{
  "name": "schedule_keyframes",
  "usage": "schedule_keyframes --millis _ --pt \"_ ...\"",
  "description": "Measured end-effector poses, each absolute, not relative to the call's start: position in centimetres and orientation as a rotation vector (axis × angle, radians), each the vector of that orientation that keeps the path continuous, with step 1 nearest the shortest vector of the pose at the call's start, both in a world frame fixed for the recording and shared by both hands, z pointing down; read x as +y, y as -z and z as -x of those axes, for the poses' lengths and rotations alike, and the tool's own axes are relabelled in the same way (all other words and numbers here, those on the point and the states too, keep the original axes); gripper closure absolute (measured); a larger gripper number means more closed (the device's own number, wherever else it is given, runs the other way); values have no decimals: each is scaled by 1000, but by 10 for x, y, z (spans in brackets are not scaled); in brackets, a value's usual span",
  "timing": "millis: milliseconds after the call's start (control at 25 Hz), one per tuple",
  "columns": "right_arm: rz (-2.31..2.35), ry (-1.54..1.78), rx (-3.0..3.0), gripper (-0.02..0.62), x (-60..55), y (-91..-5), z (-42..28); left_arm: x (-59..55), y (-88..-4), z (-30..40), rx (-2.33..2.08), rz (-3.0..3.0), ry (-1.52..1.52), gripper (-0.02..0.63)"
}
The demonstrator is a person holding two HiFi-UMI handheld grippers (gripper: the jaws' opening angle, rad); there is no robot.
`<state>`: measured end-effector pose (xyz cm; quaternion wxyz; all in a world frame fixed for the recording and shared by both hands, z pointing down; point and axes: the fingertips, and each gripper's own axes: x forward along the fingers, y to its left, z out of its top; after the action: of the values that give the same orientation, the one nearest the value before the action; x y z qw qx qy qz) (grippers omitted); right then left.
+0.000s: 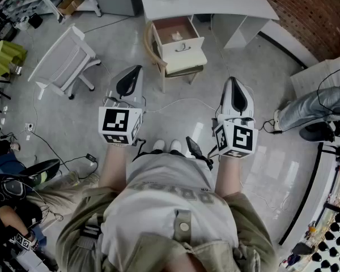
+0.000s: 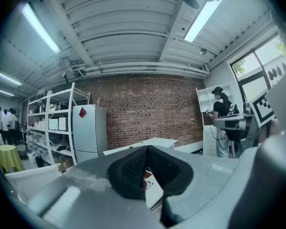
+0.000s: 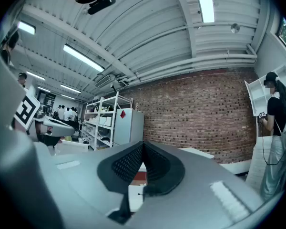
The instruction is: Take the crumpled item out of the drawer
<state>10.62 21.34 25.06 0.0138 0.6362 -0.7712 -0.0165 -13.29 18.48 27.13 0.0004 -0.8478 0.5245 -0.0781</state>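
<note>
Staging pre-reach: left gripper (image 1: 136, 71) and right gripper (image 1: 233, 81) both closed, empty, well short of open drawer (image 1: 184, 50); crumpled item (image 1: 175, 37) inside it; next needs closing in, opening jaws.

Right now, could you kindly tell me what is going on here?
A person stands holding a gripper in each hand. The left tongs and the right tongs are both shut and empty, and point toward the open drawer across the floor, well short of it. The crumpled item lies inside the drawer, untouched, so taking it out has not yet begun.
</note>
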Motion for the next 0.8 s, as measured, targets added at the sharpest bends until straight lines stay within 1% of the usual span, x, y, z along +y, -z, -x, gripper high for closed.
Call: schedule_keyframes --millis 640,800 --pt "-1935 77 -2407 594 216 -252 -124 189 -275 116 1678 2655 299 600" --pt "-1907 52 -2427 594 215 -255 -135 188 -275 99 1677 2664 305 598"
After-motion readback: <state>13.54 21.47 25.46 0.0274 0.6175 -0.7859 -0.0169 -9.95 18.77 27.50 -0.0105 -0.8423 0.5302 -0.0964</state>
